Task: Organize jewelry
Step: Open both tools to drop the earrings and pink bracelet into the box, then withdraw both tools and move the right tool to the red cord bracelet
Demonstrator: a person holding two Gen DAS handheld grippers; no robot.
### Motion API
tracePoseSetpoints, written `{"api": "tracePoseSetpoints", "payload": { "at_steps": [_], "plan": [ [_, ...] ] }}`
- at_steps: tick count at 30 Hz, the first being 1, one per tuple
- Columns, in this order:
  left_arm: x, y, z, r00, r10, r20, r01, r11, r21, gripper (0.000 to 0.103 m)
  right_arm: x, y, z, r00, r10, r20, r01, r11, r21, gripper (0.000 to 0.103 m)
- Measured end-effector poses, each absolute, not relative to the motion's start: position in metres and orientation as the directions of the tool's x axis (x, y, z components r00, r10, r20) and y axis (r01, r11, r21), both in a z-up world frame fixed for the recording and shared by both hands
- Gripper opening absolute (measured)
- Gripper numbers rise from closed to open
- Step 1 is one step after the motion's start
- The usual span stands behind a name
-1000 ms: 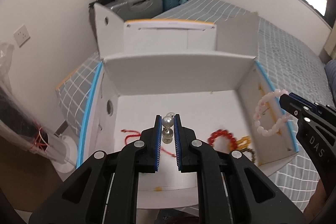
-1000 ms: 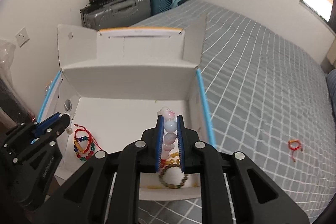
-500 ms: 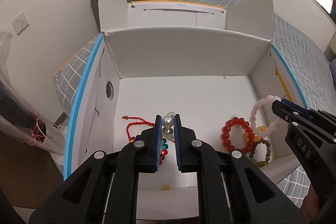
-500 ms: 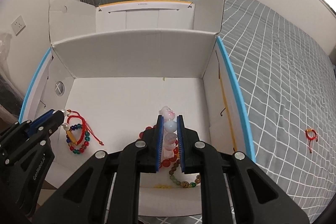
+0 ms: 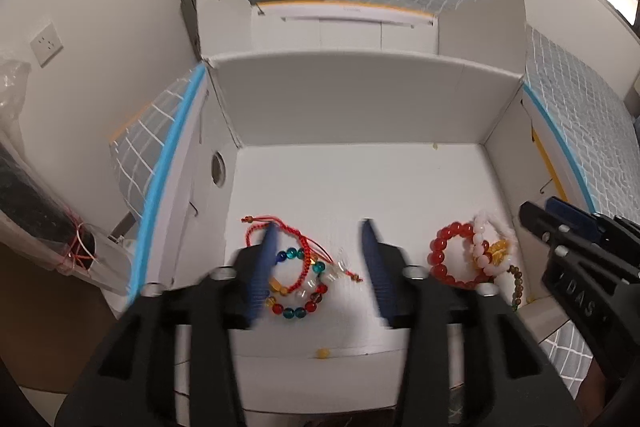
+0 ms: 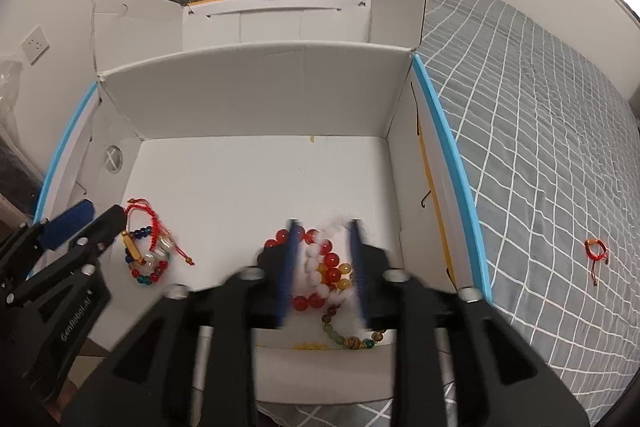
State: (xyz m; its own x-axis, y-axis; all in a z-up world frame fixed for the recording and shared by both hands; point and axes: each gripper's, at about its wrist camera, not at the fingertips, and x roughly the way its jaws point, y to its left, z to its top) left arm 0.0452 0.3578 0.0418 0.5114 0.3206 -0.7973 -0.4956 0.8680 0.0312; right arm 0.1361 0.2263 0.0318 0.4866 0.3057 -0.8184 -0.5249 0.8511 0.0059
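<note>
Item: bracelets in a white box (image 6: 256, 99) on the bed (image 6: 540, 131). We have just opened both grippers; left gripper (image 5: 320, 259) and right gripper (image 6: 322, 259) fingers stand apart, holding nothing. Multicolour bracelet (image 5: 298, 291) and pink bracelet (image 6: 320, 267) lie on the box floor. We judge them light, limp, slippery; pinch one bead. Fingers blurred; a red bracelet (image 6: 596, 253) remains on the bed.

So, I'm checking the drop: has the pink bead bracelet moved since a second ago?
Yes. The pink bead bracelet went down from above the box's right wall onto the floor.
</note>
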Motion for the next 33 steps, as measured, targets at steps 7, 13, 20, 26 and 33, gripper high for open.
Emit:
{"api": "tracePoseSetpoints", "payload": {
  "at_steps": [7, 13, 20, 26, 33],
  "plan": [
    [0.035, 0.351, 0.058, 0.552, 0.319, -0.771, -0.484, 0.875, 0.015, 0.073, 0.125, 0.21, 0.05, 0.55, 0.315, -0.774, -0.51, 0.86, -0.012, 0.081],
    [0.031, 0.338, 0.07, 0.581, 0.316, -0.75, -0.47, 0.882, 0.008, 0.088, 0.126, 0.178, 0.062, 0.585, 0.306, -0.751, -0.463, 0.887, 0.001, 0.092],
    [0.037, 0.307, 0.084, 0.623, 0.324, -0.712, -0.443, 0.896, 0.019, 0.095, 0.135, 0.131, 0.068, 0.611, 0.26, -0.748, -0.4, 0.917, -0.008, 0.094],
    [0.06, 0.267, 0.091, 0.655, 0.284, -0.7, -0.386, 0.923, 0.013, 0.097, 0.151, 0.078, 0.069, 0.631, 0.211, -0.747, -0.318, 0.948, -0.001, 0.094],
    [0.104, 0.203, 0.092, 0.688, 0.211, -0.694, -0.286, 0.958, 0.007, 0.097, 0.181, 0.002, 0.071, 0.659, 0.13, -0.741, -0.202, 0.979, -0.008, 0.094]
  ]
}}
